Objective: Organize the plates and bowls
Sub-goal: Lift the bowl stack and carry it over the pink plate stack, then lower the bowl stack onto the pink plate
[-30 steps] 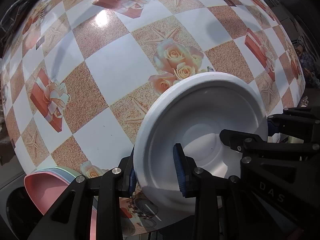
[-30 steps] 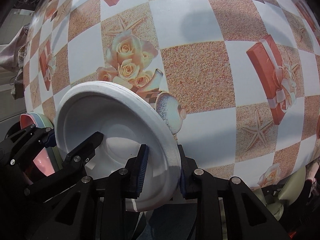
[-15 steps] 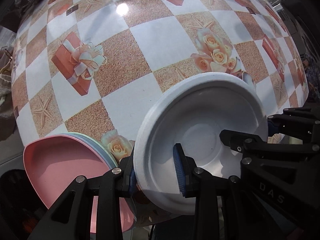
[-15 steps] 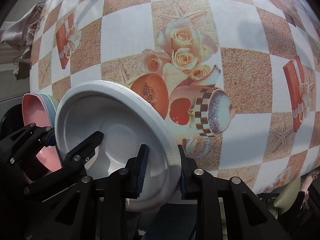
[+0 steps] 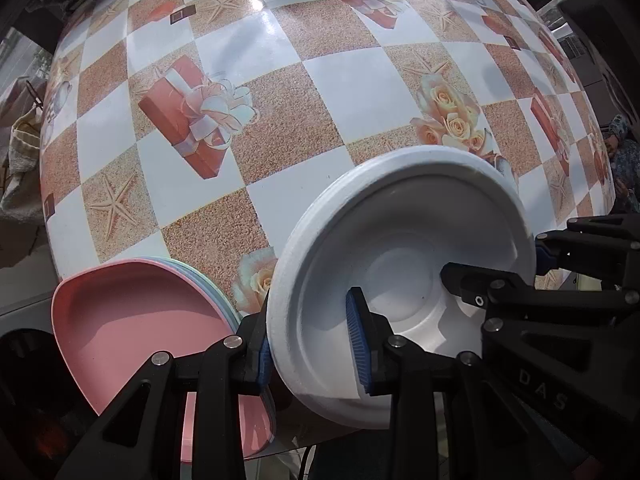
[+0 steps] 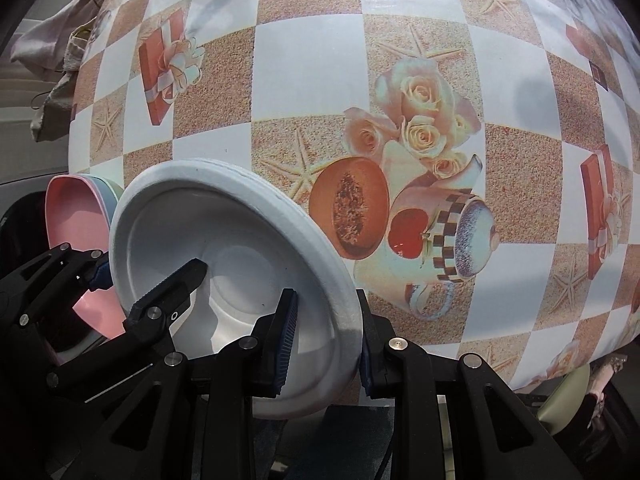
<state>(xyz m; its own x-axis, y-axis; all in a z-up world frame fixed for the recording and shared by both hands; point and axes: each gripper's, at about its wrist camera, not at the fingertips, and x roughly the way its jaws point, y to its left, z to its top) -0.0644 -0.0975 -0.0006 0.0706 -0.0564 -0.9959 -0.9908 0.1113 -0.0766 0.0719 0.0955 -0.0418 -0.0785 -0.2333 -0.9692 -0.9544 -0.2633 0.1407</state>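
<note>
A white foam plate [image 5: 404, 248] is held between both grippers above the near table edge. My left gripper [image 5: 312, 344] is shut on its left rim. My right gripper [image 6: 326, 344] is shut on its right rim; the plate [image 6: 224, 240] fills the lower left of the right wrist view. The right gripper's fingers [image 5: 520, 280] also show in the left wrist view. A stack of plates with a pink one on top [image 5: 136, 320] sits at the table's near left corner, just left of the white plate. It also shows in the right wrist view [image 6: 76, 216].
The table [image 5: 352, 80] carries a checkered cloth with printed roses, gift boxes and starfish. Cloth bags [image 6: 60, 60] hang past its left edge. A person [image 5: 624, 160] sits beyond the right edge.
Both grippers have carried the white plate leftward toward the near left corner. The pink plate stack has come much further into view beside it.
</note>
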